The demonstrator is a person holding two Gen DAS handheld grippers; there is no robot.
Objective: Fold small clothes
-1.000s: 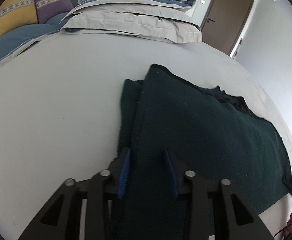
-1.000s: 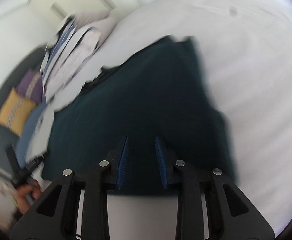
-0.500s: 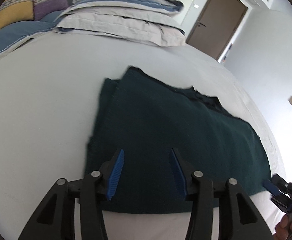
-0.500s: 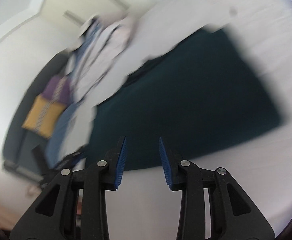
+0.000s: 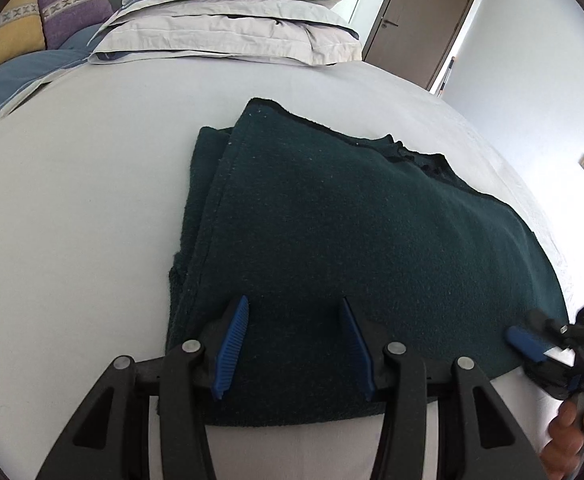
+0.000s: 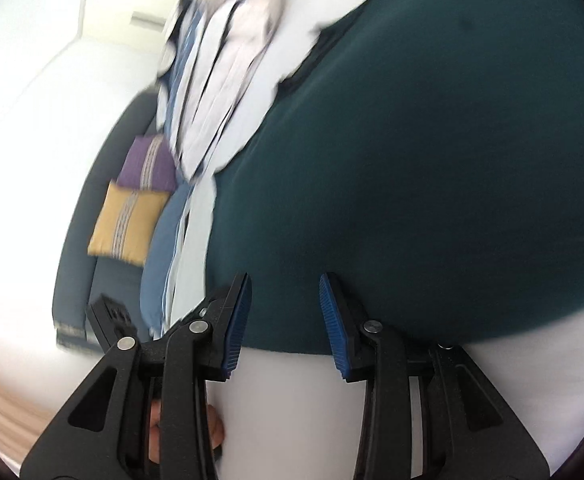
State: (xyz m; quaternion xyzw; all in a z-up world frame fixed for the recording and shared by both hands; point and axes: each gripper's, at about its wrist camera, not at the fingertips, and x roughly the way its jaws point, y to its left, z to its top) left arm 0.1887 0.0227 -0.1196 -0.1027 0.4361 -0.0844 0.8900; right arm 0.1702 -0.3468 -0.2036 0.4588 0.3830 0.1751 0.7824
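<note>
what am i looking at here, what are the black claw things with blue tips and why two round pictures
No robot here: a person holds a hand-worked two-finger gripper in each hand, and each gripper has a fisheye camera looking along its fingers, hence two round pictures. One shows the left gripper, the other the right gripper; the blue parts are grip pads. A dark green cloth, partly folded, lies on a white bed, with stacked bedding behind it. Both grippers are open over the cloth's near edge and hold nothing. The right gripper also shows at the left picture's edge.

White bed point(image 5: 91, 208) with folded dark green garment point(image 5: 352, 240), stacked bedding point(image 5: 231, 28).
</note>
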